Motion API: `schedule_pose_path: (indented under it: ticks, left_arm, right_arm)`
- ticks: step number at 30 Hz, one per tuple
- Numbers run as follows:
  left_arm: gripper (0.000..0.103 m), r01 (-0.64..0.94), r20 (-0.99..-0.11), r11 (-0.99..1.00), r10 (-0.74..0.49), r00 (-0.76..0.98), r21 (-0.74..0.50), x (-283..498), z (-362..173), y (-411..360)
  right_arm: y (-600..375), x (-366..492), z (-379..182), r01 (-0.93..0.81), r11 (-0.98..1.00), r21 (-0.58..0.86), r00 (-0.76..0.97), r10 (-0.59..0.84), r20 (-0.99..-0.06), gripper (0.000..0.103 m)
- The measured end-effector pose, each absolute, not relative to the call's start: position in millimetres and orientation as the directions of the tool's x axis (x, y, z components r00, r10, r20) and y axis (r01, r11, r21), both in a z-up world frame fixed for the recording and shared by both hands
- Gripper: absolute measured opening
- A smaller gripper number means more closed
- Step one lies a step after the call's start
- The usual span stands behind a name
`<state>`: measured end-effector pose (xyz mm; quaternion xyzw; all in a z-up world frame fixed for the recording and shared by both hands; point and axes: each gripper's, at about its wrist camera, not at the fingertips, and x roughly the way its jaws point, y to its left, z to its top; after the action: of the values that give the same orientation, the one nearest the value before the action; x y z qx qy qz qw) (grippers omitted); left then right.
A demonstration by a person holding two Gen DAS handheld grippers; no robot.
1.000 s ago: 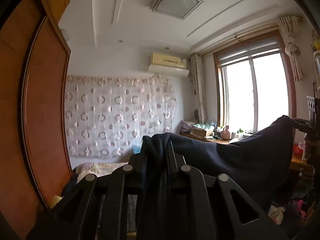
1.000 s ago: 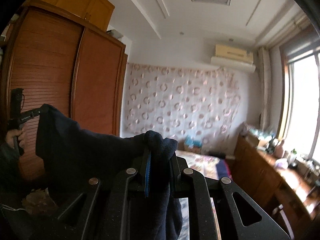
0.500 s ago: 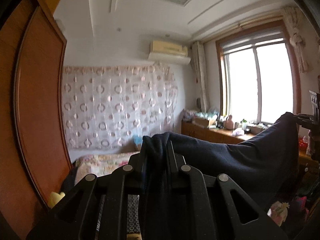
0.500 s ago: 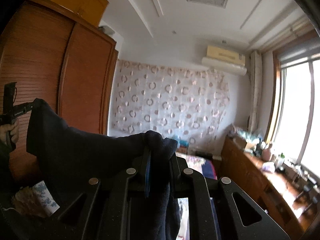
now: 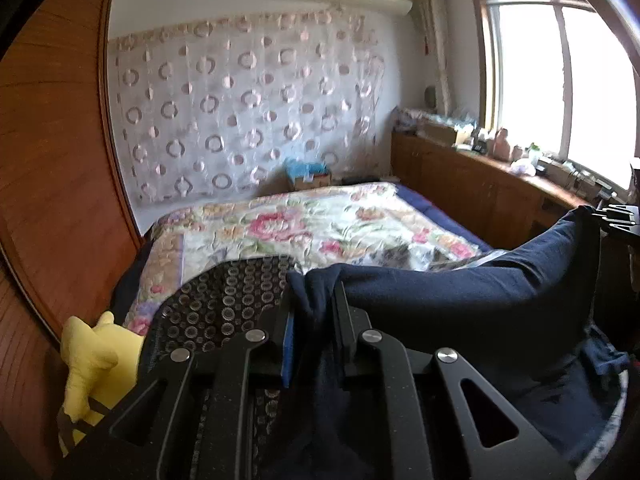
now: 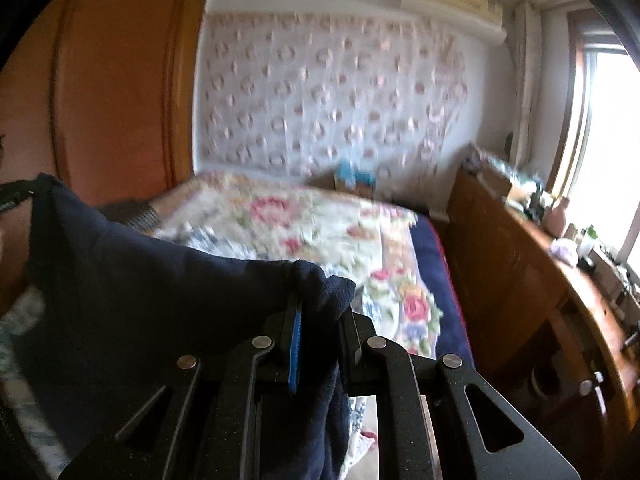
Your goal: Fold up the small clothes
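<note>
A dark navy garment (image 5: pixel 460 304) hangs stretched between my two grippers above a bed. My left gripper (image 5: pixel 314 300) is shut on one corner of it, the cloth bunched between the fingers. At the right edge of the left wrist view the other corner runs up to my right gripper (image 5: pixel 616 218). In the right wrist view my right gripper (image 6: pixel 318 300) is shut on its corner of the navy garment (image 6: pixel 140 280), which stretches left to my left gripper (image 6: pixel 16 194) at the frame's edge. The cloth hides what lies right under it.
A bed with a floral quilt (image 5: pixel 312 228) lies ahead. A dark patterned cloth (image 5: pixel 212 304) and a yellow plush toy (image 5: pixel 94 356) are at the near left. A wooden wardrobe (image 5: pixel 52 152) stands left, a long wooden cabinet (image 6: pixel 516 268) with clutter under the window right.
Both views have swung down from ceiling and wall to the bed, which now fills the middle. Both grippers have dropped with the navy garment still stretched between them.
</note>
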<state>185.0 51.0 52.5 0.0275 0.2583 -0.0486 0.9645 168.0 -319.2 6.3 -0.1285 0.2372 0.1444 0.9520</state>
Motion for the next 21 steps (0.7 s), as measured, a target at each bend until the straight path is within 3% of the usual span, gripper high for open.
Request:
schedule_pose_path:
  ticks: [10,14,15,17,19,21]
  left_arm:
    - [0.017,0.089,-0.541,0.995,-0.046,0.84,0.053,229.9,49.2,36.2]
    - [0.026,0.098,-0.579,0.993,-0.044,0.814,0.063,238.3,41.0,31.6]
    - [0.029,0.099,-0.582,0.993,-0.044,0.812,0.062,238.4,40.0,32.8]
    - [0.044,0.093,-0.567,0.993,-0.036,0.823,0.072,229.9,39.6,33.8]
    - [0.048,0.103,-0.567,0.993,-0.049,0.822,0.064,222.2,39.0,36.1]
    - [0.057,0.114,-0.578,0.992,-0.062,0.814,0.055,212.4,36.8,38.3]
  right_arm:
    - [-288.9,248.1,21.2,-0.258,0.953,-0.158,0.83,0.135,-0.541,0.015]
    - [-292.1,247.1,10.1,-0.236,0.963,-0.128,0.804,0.12,-0.583,0.015]
    - [-297.4,245.2,2.8,-0.224,0.967,-0.123,0.798,0.109,-0.593,0.022]
    - [-300.7,241.9,2.8,-0.208,0.97,-0.124,0.797,0.094,-0.596,0.034]
    - [-302.8,238.0,6.2,-0.212,0.97,-0.119,0.799,0.102,-0.593,0.047]
    - [-306.6,229.3,8.2,-0.226,0.969,-0.103,0.798,0.123,-0.591,0.048]
